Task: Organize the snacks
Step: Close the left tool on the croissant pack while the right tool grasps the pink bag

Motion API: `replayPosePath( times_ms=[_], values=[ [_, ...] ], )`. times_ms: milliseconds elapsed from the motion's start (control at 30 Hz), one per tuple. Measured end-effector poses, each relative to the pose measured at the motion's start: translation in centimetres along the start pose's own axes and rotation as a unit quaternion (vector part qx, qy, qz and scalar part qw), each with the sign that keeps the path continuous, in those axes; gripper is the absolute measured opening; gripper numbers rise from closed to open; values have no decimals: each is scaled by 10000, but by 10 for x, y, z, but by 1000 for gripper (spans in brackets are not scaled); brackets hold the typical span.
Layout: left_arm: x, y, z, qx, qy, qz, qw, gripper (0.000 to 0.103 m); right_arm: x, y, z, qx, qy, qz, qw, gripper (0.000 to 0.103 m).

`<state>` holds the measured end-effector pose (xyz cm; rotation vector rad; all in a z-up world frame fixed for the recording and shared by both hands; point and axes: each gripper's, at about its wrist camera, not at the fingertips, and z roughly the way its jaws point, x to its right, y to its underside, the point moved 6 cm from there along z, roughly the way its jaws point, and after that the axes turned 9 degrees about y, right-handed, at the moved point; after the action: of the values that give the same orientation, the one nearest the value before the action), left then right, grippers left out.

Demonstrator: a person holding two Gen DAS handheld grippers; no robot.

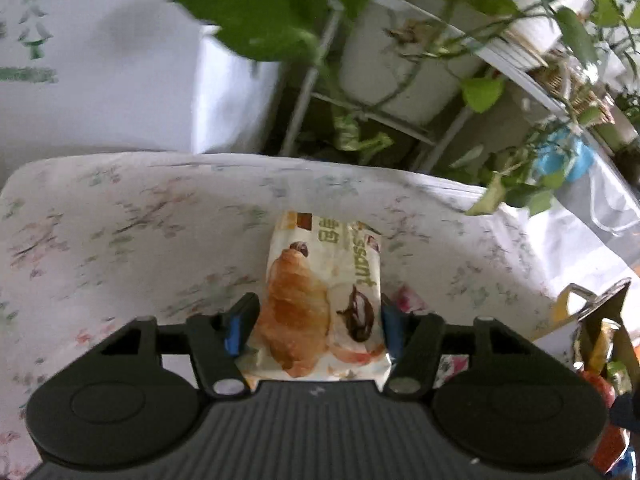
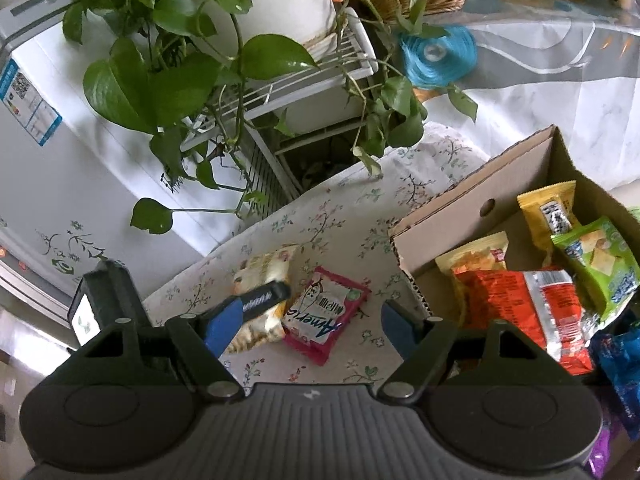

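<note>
- On the floral-clothed worktop (image 1: 120, 232), a croissant packet (image 1: 320, 300) lay lengthwise between the blue pads of the left hand-held gripper (image 1: 316, 320)
- Both pads (image 1: 236, 328) pressed the packet's long edges, so the left hand-held gripper was clamped on the croissant packet
- From the right wrist view, the same croissant packet (image 2: 260, 280) sat near the worktop's edge, with a finger of the left hand-held gripper (image 2: 256, 304) lying over it
- Just beside that packet lay a pink snack packet (image 2: 324, 316), flat on the cloth and close against it; contact could not be told
- The right hand-held gripper (image 2: 320, 320) hung above the pink packet with its jaws apart and nothing between them
- A cardboard box (image 2: 472, 208) stood to the right on the worktop, its flap raised
- Inside the box lay a red packet (image 2: 520, 300), a yellow packet (image 2: 548, 212), a green packet (image 2: 596, 256) and an orange-yellow packet (image 2: 476, 260)
- Beyond the worktop, a trailing green plant (image 2: 160, 80) sat on a white wire rack (image 2: 304, 80)
</note>
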<state>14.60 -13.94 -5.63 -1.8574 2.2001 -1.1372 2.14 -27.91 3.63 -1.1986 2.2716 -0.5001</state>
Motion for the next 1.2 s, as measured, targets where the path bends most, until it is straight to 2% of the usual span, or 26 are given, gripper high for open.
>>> replayPosePath(
  times_ms=[267,433,600,733,867,933,1200],
  values=[
    [-25,12,-62,46,-326,363,9988,59,-10,8,18,-423,-241,148,9987,82],
    [-47,28,-102,52,-465,248,9986,58,-18,15,35,-604,-81,118,9981,82],
    [-60,47,-106,-136,-602,166,9980,59,-26,23,53,-822,15,242,9963,84],
    [-64,55,-101,-293,-537,279,9977,60,-32,30,71,-967,204,298,9947,84],
    [-68,55,-98,-333,-628,409,9966,77,-42,32,85,-940,435,168,9945,85],
    [-70,54,-96,-376,-645,436,9963,80,-45,32,92,-934,514,212,9941,85],
    [-76,56,-85,-483,-836,604,9935,92,-47,32,113,-689,1315,219,9887,91]
  ],
)
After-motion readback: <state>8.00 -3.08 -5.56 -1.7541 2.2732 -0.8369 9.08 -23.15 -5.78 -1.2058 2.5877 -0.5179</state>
